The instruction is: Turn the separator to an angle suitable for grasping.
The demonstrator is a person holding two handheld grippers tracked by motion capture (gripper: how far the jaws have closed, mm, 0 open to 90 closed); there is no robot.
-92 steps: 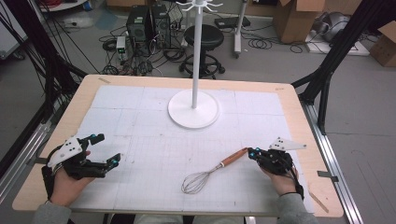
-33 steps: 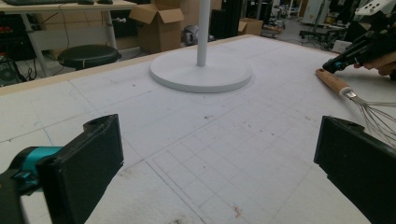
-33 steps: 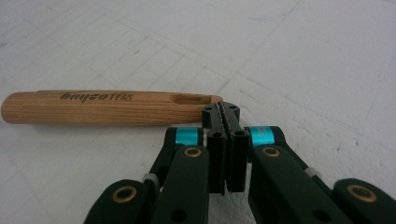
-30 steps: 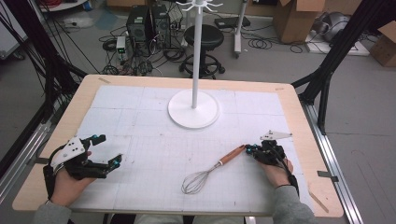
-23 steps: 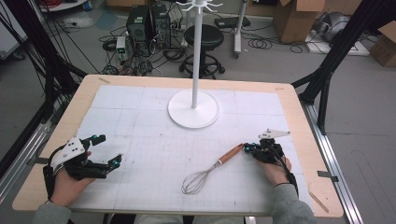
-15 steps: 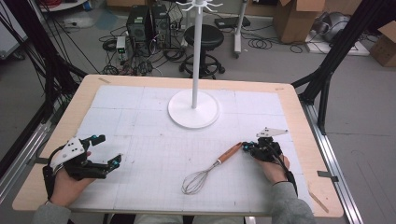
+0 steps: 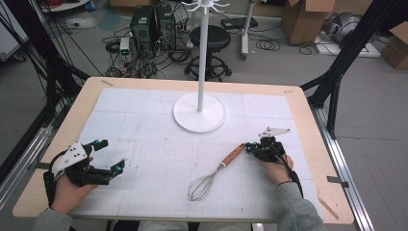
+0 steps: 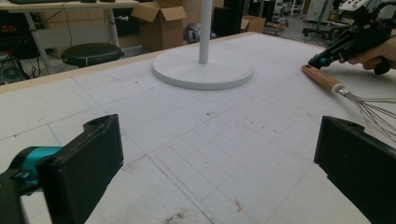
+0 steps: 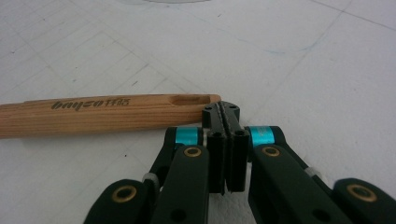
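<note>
The whisk [image 7: 214,172] lies flat on the mat [image 7: 159,139], wires toward the person, wooden handle [image 9: 102,114] pointing at the stand [image 7: 199,111]. The right gripper [image 9: 223,108] sits at the handle's end, jaws pressed together on nothing, tips just beside the wood. The left gripper [image 7: 108,159] rests well apart, jaws wide, empty.

Risk: closed jaws cannot take the handle; pushed forward they would likely nudge or spin the whisk away. The handle is round and may roll. A pinch at the very end may let the wire head droop.
</note>
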